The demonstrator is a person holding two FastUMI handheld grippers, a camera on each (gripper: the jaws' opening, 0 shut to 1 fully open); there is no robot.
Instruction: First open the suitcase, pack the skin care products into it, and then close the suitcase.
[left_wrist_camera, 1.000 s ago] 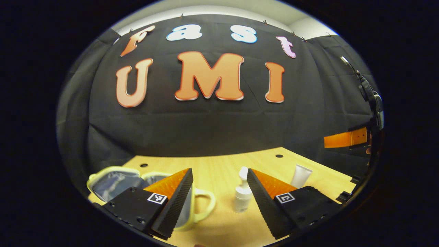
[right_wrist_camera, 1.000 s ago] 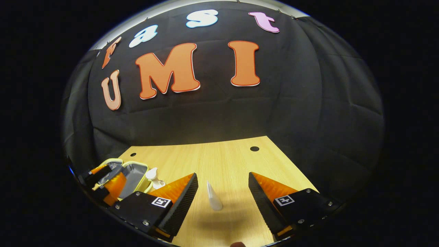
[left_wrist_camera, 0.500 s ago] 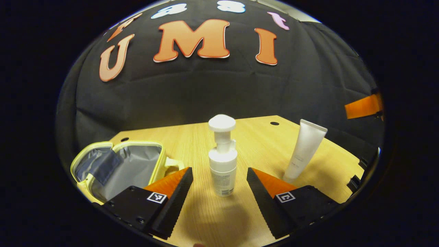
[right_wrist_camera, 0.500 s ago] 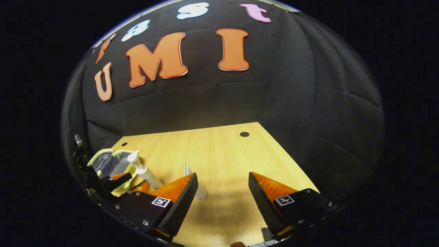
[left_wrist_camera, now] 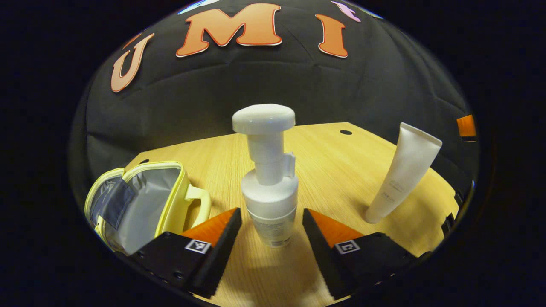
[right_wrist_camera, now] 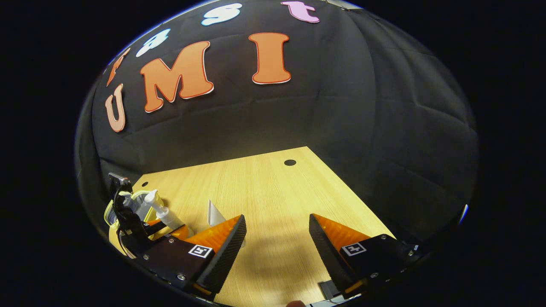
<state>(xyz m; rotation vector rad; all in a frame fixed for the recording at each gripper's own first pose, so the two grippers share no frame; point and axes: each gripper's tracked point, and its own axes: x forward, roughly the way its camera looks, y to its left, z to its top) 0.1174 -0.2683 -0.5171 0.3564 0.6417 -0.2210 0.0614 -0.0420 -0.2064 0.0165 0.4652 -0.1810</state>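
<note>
Pump bottle [left_wrist_camera: 269, 200] stands mid-bench between the left gripper [left_wrist_camera: 268, 232]'s open jaws, untouched; close squarely on its lower body, below the pump, keeping it upright, then carry it to the open suitcase [left_wrist_camera: 140, 204].

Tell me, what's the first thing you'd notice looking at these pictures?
A white pump bottle stands upright on the wooden table, between the open fingers of the left gripper. Left of it a yellow case lies open, and a white tube stands to the right.
</note>
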